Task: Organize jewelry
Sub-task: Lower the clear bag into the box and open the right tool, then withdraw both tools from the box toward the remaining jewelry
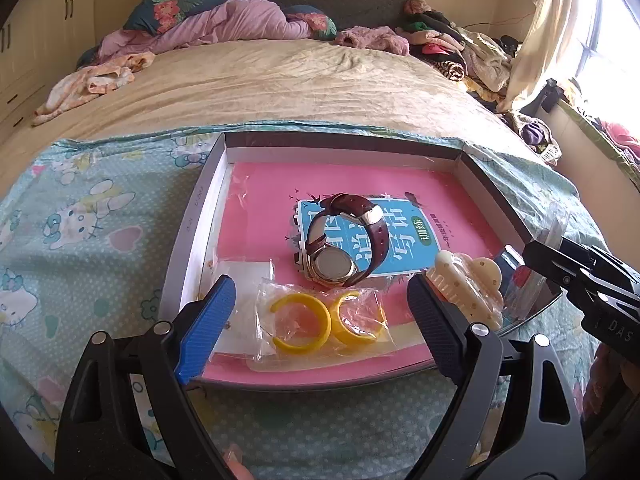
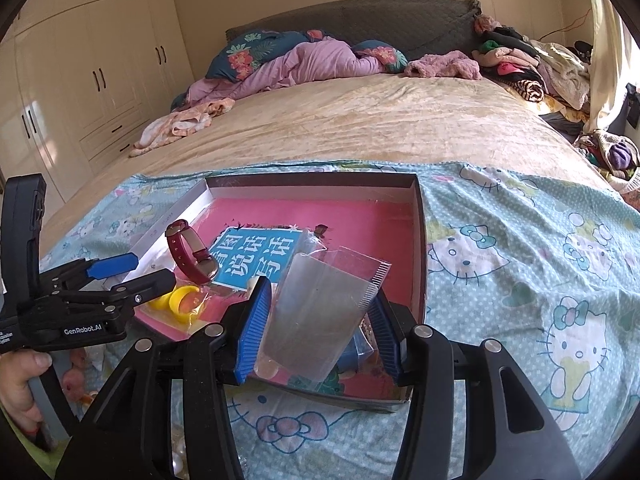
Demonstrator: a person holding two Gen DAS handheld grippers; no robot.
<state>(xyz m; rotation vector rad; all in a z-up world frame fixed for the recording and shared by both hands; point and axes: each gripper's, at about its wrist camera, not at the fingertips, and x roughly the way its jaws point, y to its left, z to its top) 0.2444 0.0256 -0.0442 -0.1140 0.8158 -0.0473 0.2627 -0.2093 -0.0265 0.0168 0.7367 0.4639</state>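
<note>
The left gripper (image 1: 320, 312) hangs released over the yellow rings (image 1: 326, 322), bagged at the near edge of the box (image 1: 200, 216). The right gripper (image 2: 316, 328) loosely brackets a clear packet (image 2: 320, 312) above the box's near right corner; whether it is grasping, I cannot tell. Slack plastic could slide out onto the bedsheet (image 2: 520, 280).

Both cameras sat low at the foot of the bed (image 1: 280, 80), looking forward and downward along their own gripper fingers toward the headboard. The left view hung close over the near edge of the box (image 1: 208, 208), facing it squarely. The right view looked from further right, close above the box's (image 2: 420, 240) near right corner. Both shared the box, the watch (image 1: 340, 240) (image 2: 192, 252) and the bed beyond.
</note>
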